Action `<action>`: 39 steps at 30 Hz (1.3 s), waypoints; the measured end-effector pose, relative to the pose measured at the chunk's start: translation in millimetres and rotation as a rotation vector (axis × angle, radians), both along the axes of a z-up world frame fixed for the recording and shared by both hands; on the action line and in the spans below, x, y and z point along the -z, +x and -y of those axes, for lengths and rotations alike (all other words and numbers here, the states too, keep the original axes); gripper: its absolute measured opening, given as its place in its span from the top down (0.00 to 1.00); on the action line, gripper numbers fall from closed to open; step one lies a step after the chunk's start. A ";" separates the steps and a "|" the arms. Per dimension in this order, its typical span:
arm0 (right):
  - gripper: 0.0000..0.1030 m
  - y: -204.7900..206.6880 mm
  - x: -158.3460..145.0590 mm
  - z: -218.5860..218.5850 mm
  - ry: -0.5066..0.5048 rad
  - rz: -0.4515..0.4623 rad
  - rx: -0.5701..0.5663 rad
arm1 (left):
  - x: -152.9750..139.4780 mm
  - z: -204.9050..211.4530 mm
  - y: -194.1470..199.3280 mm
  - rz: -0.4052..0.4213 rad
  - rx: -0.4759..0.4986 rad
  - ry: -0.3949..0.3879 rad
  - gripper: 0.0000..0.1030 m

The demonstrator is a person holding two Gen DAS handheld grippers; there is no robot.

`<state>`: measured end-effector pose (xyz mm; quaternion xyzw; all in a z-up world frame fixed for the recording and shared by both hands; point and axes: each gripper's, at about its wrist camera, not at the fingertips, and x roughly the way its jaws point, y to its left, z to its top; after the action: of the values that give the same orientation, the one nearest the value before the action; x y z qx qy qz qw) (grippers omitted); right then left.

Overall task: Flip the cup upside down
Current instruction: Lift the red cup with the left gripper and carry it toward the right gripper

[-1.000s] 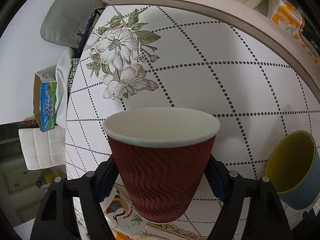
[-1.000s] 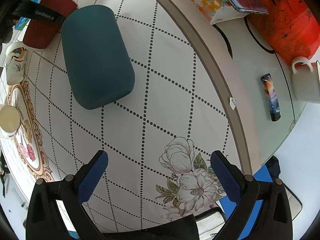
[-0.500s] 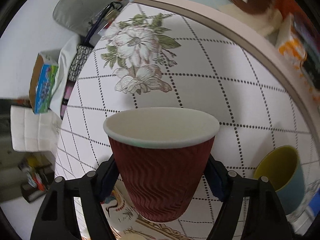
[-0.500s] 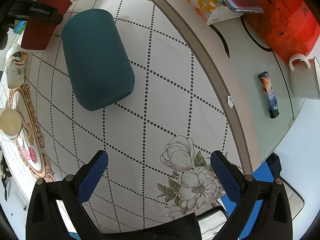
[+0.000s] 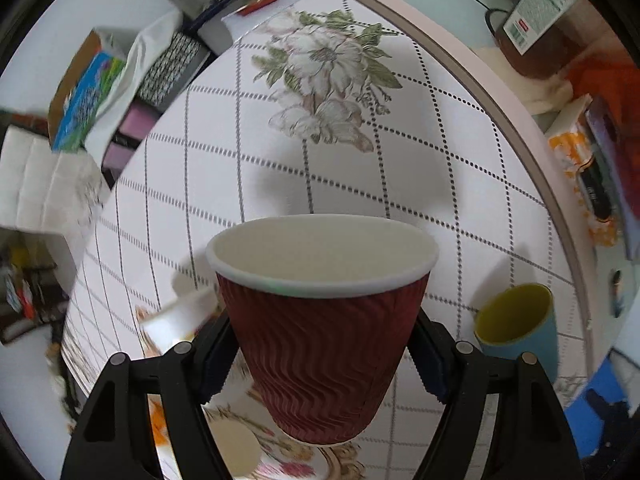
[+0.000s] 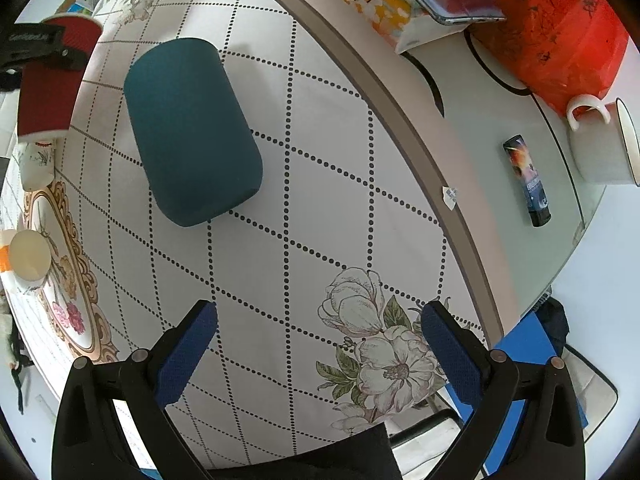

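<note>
My left gripper (image 5: 320,356) is shut on a dark red ribbed paper cup (image 5: 320,344) with a white rim. It holds the cup upright and lifted above the tablecloth. The cup also shows in the right wrist view (image 6: 48,84) at the far left, clamped by the left gripper's black frame. My right gripper (image 6: 318,344) is open and empty, hovering over the flower print near the table's edge.
A teal cup with a yellow inside (image 5: 520,328) stands upright on the cloth; in the right wrist view (image 6: 192,128) it shows its teal side. Small white cups (image 6: 30,254) sit at the left. A white mug (image 6: 600,140), a dark tube (image 6: 528,180) and boxes lie beyond the cloth's border.
The left gripper has risen and swung with the red cup, so the table looks farther and turned. The right gripper has barely moved.
</note>
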<state>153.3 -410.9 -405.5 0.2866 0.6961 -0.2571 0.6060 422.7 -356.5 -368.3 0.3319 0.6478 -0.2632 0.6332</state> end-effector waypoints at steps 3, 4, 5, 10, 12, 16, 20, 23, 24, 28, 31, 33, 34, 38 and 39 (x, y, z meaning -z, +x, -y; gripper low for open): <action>0.00 -4.5 -4.2 -2.1 0.003 0.008 -0.009 | -8.8 -16.7 -6.8 -0.026 -0.049 -0.012 0.28; 0.00 -6.2 -6.0 -3.6 0.003 0.011 -0.013 | -12.6 -21.3 -9.9 -0.031 -0.061 -0.015 0.28; 0.00 -8.6 -7.5 -4.8 0.002 0.013 -0.018 | -16.2 -29.2 -15.5 -0.038 -0.079 -0.019 0.28; 0.00 -20.9 -14.8 -16.6 0.010 0.019 -0.051 | -31.5 -66.3 -51.5 -0.087 -0.178 -0.039 0.28; 0.00 -26.5 -17.7 -21.9 0.014 0.020 -0.077 | -36.3 -82.7 -69.5 -0.110 -0.226 -0.049 0.28; 0.00 -37.6 -20.6 -34.2 0.022 0.022 -0.142 | -42.3 -109.4 -108.5 -0.136 -0.316 -0.057 0.28; 0.00 -40.8 -20.2 -40.0 0.026 0.023 -0.213 | -37.2 -133.8 -139.6 -0.173 -0.421 -0.061 0.28; 0.00 -40.4 -14.6 -45.2 0.032 0.022 -0.263 | -27.8 -149.6 -164.1 -0.201 -0.510 -0.062 0.28; 0.00 -40.6 -12.7 -45.1 0.033 0.021 -0.281 | -24.6 -153.9 -169.8 -0.209 -0.535 -0.065 0.28; 0.00 -46.9 -6.9 -49.9 0.038 0.013 -0.357 | -10.0 -167.8 -200.2 -0.254 -0.649 -0.082 0.28; 0.00 -53.1 -0.2 -56.1 0.038 0.002 -0.418 | 0.8 -173.3 -214.7 -0.276 -0.712 -0.092 0.28; 0.00 -57.1 4.8 -59.1 0.040 -0.009 -0.443 | 8.1 -176.4 -224.1 -0.293 -0.749 -0.095 0.28; 0.00 -59.0 7.0 -60.2 0.041 -0.014 -0.453 | 11.0 -177.0 -227.7 -0.298 -0.762 -0.095 0.28; 0.00 -67.9 13.6 -64.5 0.046 -0.030 -0.485 | 26.1 -178.3 -239.4 -0.325 -0.815 -0.100 0.28; 0.00 -69.9 15.0 -65.6 0.045 -0.033 -0.493 | 29.8 -177.4 -241.0 -0.326 -0.824 -0.103 0.28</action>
<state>83.4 -345.3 -420.5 0.1174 0.7604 -0.0904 0.6323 181.8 -179.1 -398.0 -0.0317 0.8034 -0.0697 0.5906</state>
